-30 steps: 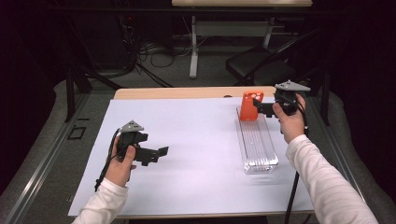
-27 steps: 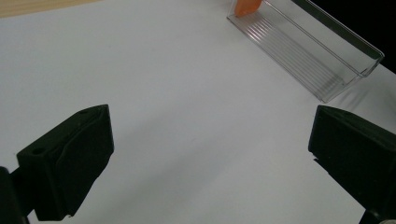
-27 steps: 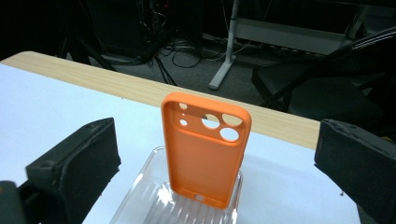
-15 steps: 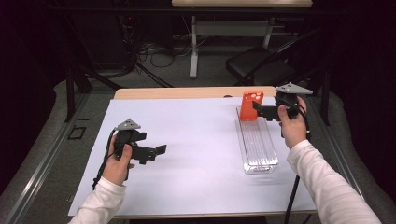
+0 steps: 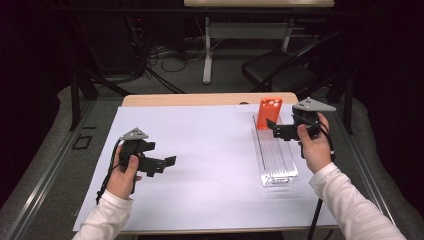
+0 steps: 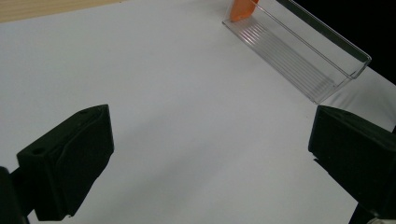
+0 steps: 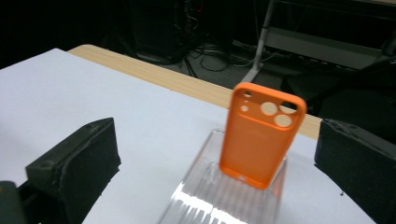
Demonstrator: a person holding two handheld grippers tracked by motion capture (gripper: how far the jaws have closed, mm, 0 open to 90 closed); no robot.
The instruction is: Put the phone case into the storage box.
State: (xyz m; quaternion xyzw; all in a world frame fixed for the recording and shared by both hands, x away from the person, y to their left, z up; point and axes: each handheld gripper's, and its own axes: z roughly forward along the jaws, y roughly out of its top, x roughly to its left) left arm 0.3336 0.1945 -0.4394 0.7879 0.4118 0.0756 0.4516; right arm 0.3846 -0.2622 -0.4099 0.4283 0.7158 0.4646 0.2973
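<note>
High view: white sheet (image 5: 210, 170) over wooden table (image 5: 200, 99), dark cabled room behind

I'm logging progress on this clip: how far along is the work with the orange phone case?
Done: the orange phone case already stands upright at the far end of the clear tray. In hand: the right gripper is beside it, jaws open, nothing gripped. The left gripper is open over the white sheet. Left: closing on the case.
</note>
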